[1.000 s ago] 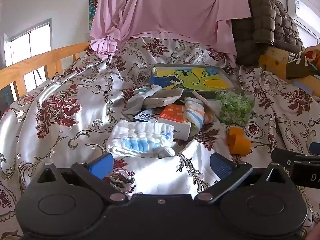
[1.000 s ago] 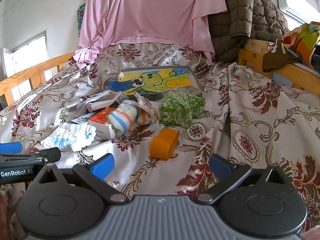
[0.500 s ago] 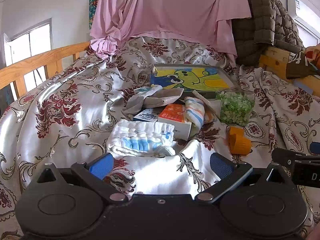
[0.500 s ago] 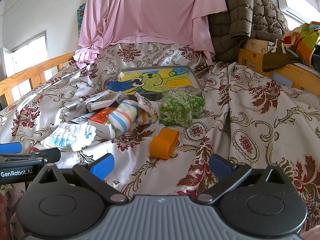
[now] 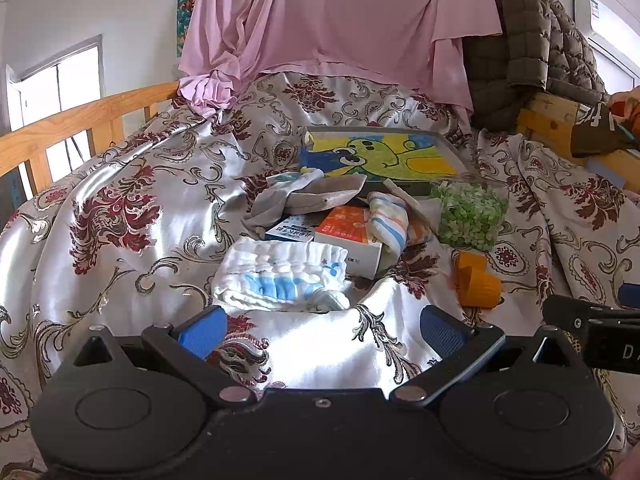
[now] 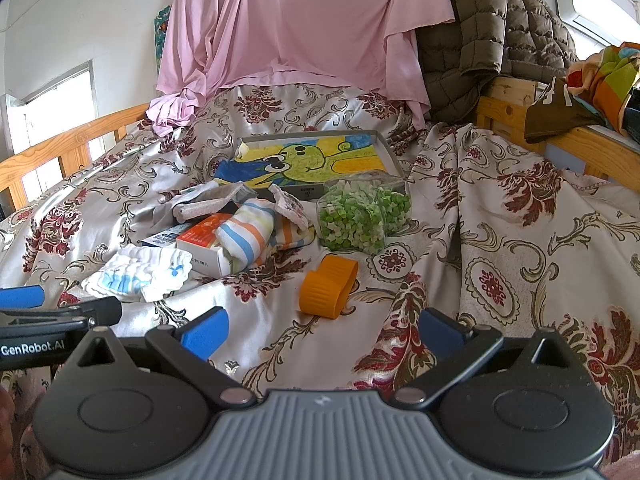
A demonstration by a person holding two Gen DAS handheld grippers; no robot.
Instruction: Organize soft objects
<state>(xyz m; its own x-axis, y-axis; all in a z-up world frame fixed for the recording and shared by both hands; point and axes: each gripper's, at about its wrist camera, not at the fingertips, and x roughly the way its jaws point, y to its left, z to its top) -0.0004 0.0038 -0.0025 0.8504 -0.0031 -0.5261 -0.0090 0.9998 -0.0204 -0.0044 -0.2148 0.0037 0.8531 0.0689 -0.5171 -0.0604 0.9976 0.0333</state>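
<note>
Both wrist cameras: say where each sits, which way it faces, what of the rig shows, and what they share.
Left wrist: on the left gripper, low over the bedspread, facing the white and blue cloth and the pile behind it; its own open blue fingers show, the right gripper at the right edge.
Right wrist: on the right gripper, further right, facing the orange cap; its open fingers show, the left gripper at the left edge.
Shared: cloth, striped sock, green jar, frog picture tray.
</note>
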